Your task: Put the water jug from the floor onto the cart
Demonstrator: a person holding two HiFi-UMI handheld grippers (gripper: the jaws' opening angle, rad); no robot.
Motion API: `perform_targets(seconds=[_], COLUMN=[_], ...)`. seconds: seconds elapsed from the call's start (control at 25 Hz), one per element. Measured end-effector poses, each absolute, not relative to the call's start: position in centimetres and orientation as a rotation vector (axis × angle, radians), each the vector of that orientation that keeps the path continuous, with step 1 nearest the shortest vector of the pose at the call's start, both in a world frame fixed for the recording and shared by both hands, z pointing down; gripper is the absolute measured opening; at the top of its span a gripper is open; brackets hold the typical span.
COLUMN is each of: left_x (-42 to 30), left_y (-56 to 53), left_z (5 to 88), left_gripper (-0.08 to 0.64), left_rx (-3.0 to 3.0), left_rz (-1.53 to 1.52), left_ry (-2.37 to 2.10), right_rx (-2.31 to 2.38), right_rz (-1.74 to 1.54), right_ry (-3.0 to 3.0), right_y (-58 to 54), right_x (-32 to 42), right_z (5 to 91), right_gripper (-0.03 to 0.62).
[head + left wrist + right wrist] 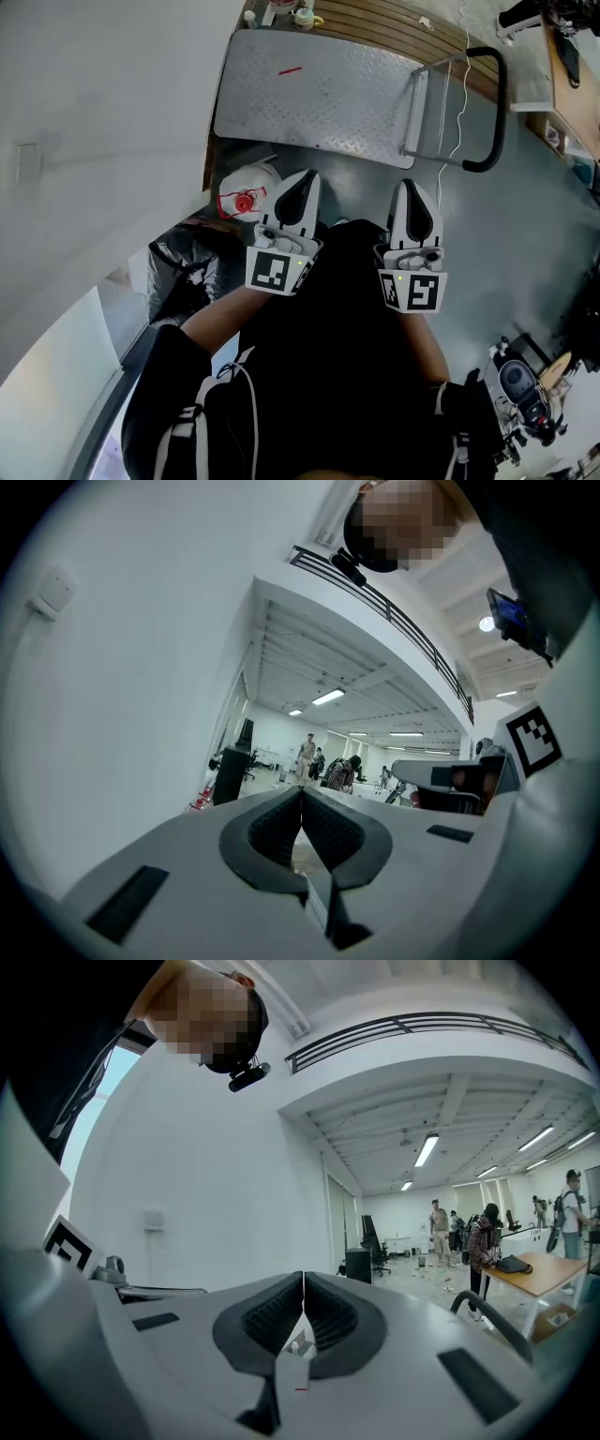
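Observation:
In the head view the water jug (246,193), clear with a red cap, lies on the floor by the wall, just left of my left gripper (304,178). The cart (319,89), a bare metal platform with a black handle (495,112) on its right side, stands beyond both grippers. My right gripper (410,186) is level with the left one, in front of the cart's near edge. Both point level and hold nothing. In the left gripper view the jaws (301,791) are pressed together. The right gripper's jaws (303,1277) also meet at the tip, with the cart handle (489,1322) to their right.
A black plastic bag (192,262) lies on the floor left of my legs, next to the white wall (94,112). A wooden-slatted ledge with small items (305,14) runs behind the cart. Equipment (520,382) sits at the lower right. People (483,1241) stand far off in the hall.

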State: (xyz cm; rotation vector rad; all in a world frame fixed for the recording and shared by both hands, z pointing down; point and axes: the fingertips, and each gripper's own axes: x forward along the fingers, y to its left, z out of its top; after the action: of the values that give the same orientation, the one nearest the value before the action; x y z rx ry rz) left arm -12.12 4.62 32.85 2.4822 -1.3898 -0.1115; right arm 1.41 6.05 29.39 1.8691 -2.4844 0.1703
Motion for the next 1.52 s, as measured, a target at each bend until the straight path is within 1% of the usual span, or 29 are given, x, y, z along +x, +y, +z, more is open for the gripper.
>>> perform_targets(seconds=[0.2,0.52,0.76,1.04,1.24,1.4,1.52], left_x=[-13.1,-14.5,-17.1,-20.0,-23.2,-24.9,-25.9], left_y=[2.5,1.1,2.0,2.5,4.4,6.5,7.8], left_z=[34.0,37.1,43.0,49.3,56.7,62.4,66.7], left_gripper=[0.017,0.017,0.018,0.018,0.018,0.02,0.029], left_rx=[2.502,2.433,2.355,2.119,1.918,1.889,1.804], left_rz=[-0.062,0.021,0.242,0.296,0.43,0.595,0.639], left_ry=[-1.337,-1.428,-1.487,-1.507,-1.472,-1.43,-1.37], right_rx=[1.905,1.806,1.75,1.655,1.563,1.475,1.455], right_rz=[0.168,0.093,0.098,0.137,0.15,0.064,0.064], right_ry=[-2.431,-2.487,-2.506,-2.551,-2.583,-2.584,-2.584], right_y=[5.2,3.0,1.8,0.5,0.1,0.6,0.5], right_x=[2.0,1.7,1.7,-0.2,-2.2,-4.0,-5.2], right_z=[29.6,28.4,28.8,30.1,30.8,30.9,31.1], right_gripper=[0.018,0.018,0.018,0.018,0.018,0.018,0.018])
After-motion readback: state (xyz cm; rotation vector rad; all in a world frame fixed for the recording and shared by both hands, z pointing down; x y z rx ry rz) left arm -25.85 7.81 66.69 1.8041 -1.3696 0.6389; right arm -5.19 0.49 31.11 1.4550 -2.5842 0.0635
